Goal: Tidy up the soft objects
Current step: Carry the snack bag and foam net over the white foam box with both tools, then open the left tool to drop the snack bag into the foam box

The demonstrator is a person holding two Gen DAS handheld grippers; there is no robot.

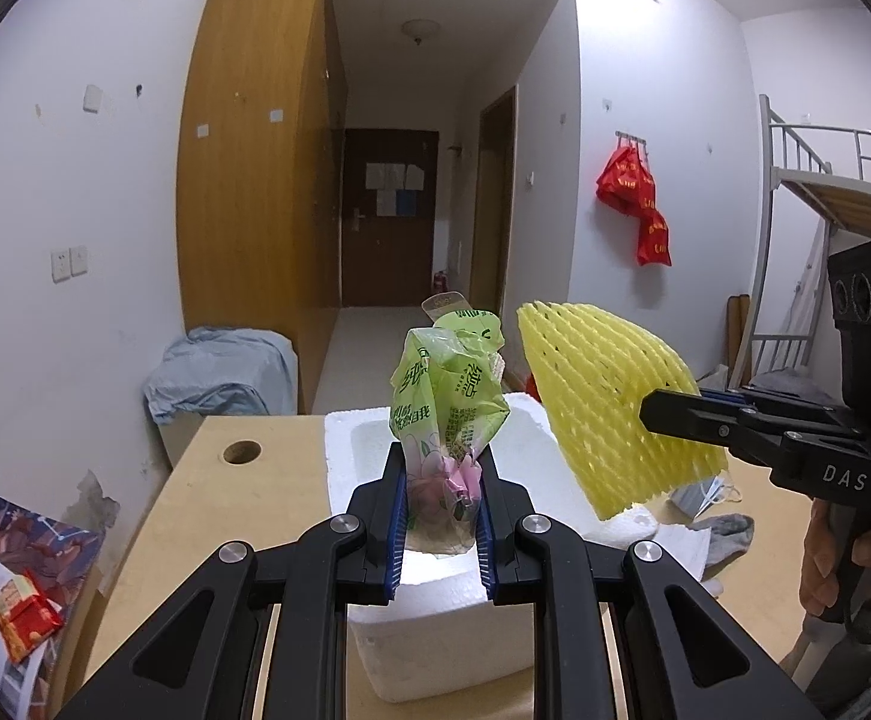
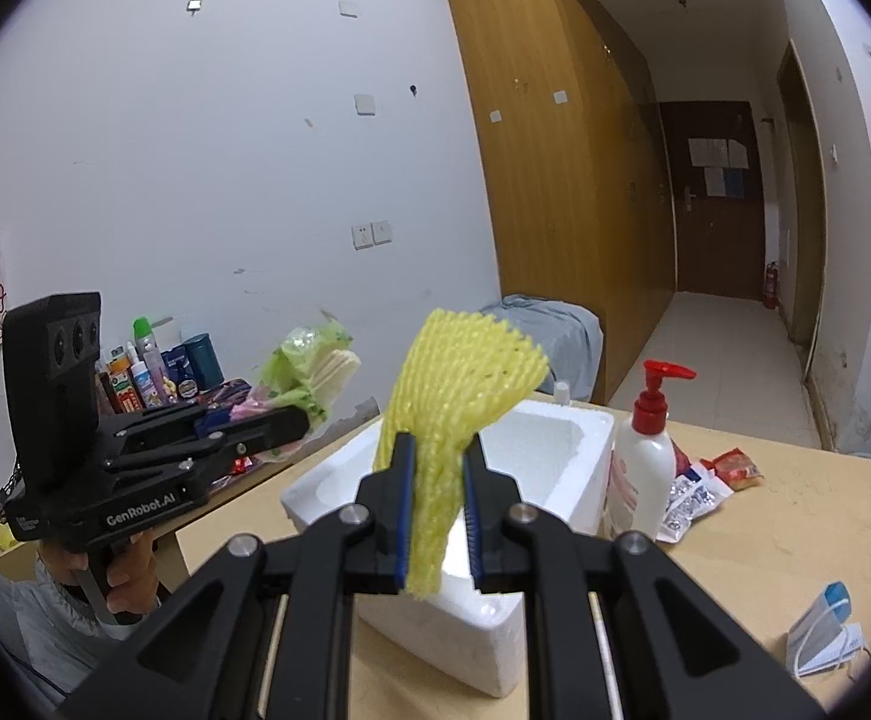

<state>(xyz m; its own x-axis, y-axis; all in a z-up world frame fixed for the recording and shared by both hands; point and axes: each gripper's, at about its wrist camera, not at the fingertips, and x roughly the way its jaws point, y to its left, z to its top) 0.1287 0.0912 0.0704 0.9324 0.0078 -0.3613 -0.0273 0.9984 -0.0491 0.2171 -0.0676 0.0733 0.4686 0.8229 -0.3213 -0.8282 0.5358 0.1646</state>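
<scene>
Blue-padded fingers (image 1: 396, 531) of the left gripper (image 1: 440, 525) pinch the lower end of a green tissue pack (image 1: 447, 396), which stands up out of the jaws above the white foam box (image 1: 375, 648). In the right wrist view, the right gripper (image 2: 438, 516) pinches the lower part of a yellow foam net (image 2: 453, 384); the net fans out upward above the same box. Both items hang in the air over the box cavity; neither touches it.

Beyond the grippers, the foam box sits on the wooden table (image 2: 753, 540). A pump bottle (image 2: 645, 462) stands just beside the box's right wall, with snack wrappers (image 2: 705, 480) near it. A face mask (image 2: 825, 636) lies toward the table's right edge, and a grey sock (image 1: 729, 534) lies beside the box.

Risks, as judged from this state:
- The tissue pack is held by crumpled film only. The film may slip between the pads, and the pack would then drop outside the cavity.
- The net is light and springy. On release it may rebound over the box rim.
- Both grippers converge on one opening. Simultaneous lowering risks contact between them.
- The foam box is probably light. A nudge could shift it into the pump bottle and topple it.
</scene>
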